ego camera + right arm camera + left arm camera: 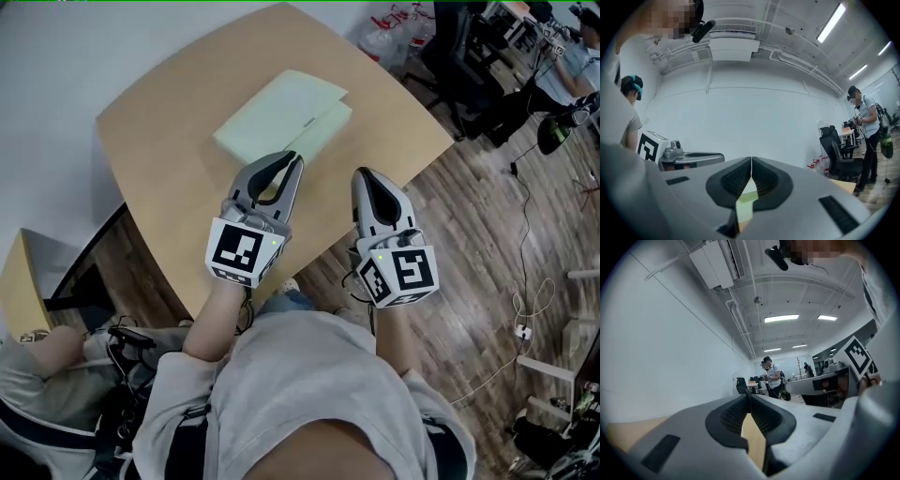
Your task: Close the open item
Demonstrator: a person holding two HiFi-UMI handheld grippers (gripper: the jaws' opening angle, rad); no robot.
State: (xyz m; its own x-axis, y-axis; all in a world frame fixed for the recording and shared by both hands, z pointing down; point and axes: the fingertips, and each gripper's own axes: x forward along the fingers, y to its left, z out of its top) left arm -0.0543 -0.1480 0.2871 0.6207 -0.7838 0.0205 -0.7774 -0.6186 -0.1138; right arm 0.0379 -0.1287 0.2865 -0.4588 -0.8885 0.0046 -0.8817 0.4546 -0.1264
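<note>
The pale green folder [281, 114] is being shown lying flat on the wooden table [159, 159], toward its far side, with a flap at its right end that appears folded over; whether it is fully shut cannot be told. Just short of its near edge, the left gripper [294, 161] is being held level, its jaws pressed together on nothing, with only bare tabletop being seen through the hollow behind the tips. The right gripper [362, 176] is being held beside it, its tips over the table's near edge, with jaws likewise together and empty and a sliver of the green folder being glimpsed through its hollow. Neither gripper is touching the folder. The main risk is being judged as follows: if the thin cover is pushed by closed tips, the whole folder could be slid across the smooth table instead of being folded, and a flap not pressed flat could spring back open.
</note>
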